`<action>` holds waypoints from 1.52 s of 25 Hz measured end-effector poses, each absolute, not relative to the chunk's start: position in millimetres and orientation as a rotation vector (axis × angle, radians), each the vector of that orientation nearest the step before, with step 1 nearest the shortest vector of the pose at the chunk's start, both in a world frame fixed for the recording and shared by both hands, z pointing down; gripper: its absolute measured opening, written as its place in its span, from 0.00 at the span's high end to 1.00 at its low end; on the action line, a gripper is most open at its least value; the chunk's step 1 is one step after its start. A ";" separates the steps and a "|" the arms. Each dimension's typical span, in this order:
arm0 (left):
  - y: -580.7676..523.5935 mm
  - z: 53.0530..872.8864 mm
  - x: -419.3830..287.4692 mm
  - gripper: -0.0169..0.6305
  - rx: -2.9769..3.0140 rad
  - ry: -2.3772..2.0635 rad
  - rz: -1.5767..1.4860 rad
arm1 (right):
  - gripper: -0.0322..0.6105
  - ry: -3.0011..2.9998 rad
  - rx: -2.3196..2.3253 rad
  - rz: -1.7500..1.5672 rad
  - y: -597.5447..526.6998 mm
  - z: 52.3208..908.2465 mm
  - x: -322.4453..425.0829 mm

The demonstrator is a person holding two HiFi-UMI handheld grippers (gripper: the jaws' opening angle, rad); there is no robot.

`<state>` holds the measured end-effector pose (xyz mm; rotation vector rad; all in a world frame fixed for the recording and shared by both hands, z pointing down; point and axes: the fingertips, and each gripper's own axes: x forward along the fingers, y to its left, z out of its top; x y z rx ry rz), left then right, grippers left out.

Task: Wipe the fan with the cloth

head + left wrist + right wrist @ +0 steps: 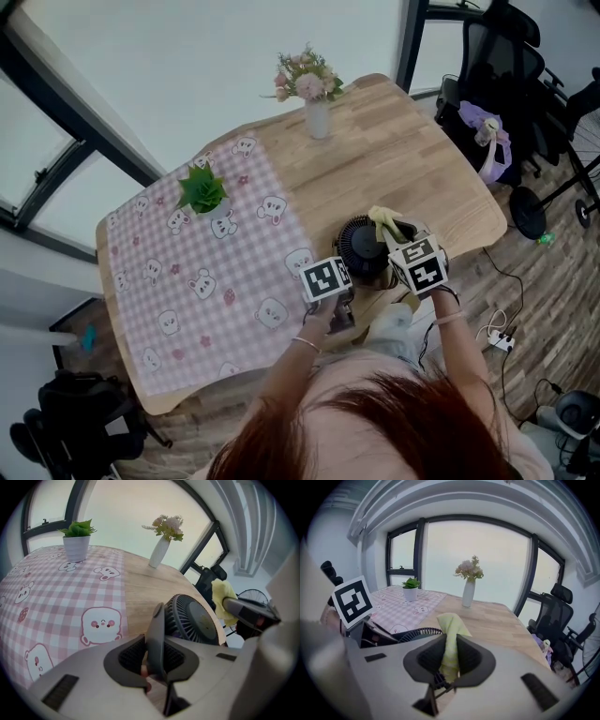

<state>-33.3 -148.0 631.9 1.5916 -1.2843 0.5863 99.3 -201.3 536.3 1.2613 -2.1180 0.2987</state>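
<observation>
One fan (pixel 361 246), one yellow cloth (pixel 450 630), left tongs (pixel 155 654) pinching fan's stand (pixel 157 620), right tongs (pixel 449 657) pinching cloth.

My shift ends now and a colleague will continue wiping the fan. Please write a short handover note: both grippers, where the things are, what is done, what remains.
Left gripper: jaws closed on a dark flat part of the fan, steadying it.
Right gripper: jaws closed on the yellow cloth, close by the fan; contact cannot be told.
Fan: at the near edge of the table, beside the checked tablecloth.
Done: both grips made; how much is wiped cannot be told.
Left: rub the cloth over the grille.
</observation>
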 end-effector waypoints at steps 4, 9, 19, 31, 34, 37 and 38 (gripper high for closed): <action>-148.8 631.0 -34.3 0.86 1.600 -1.294 0.587 | 0.87 -2.127 1.182 0.293 -196.1 547.2 84.2; -149.5 630.1 -33.0 0.86 1.604 -1.279 0.596 | 0.87 -2.088 1.133 0.275 -198.1 562.7 76.3; -150.1 631.1 -33.6 0.86 1.596 -1.277 0.595 | 0.87 -2.070 1.163 0.308 -198.5 574.4 77.7; -149.6 630.9 -33.4 0.86 1.581 -1.291 0.581 | 0.87 -2.072 1.202 0.306 -194.3 572.5 85.1; -150.0 631.5 -33.7 0.86 1.580 -1.292 0.579 | 0.87 -2.068 1.204 0.319 -192.7 574.1 85.9; -150.6 631.4 -33.7 0.86 1.578 -1.291 0.580 | 0.87 -2.066 1.207 0.313 -193.1 573.4 87.1; -150.4 631.3 -33.7 0.86 1.580 -1.290 0.581 | 0.87 -2.065 1.206 0.314 -192.2 573.2 87.2</action>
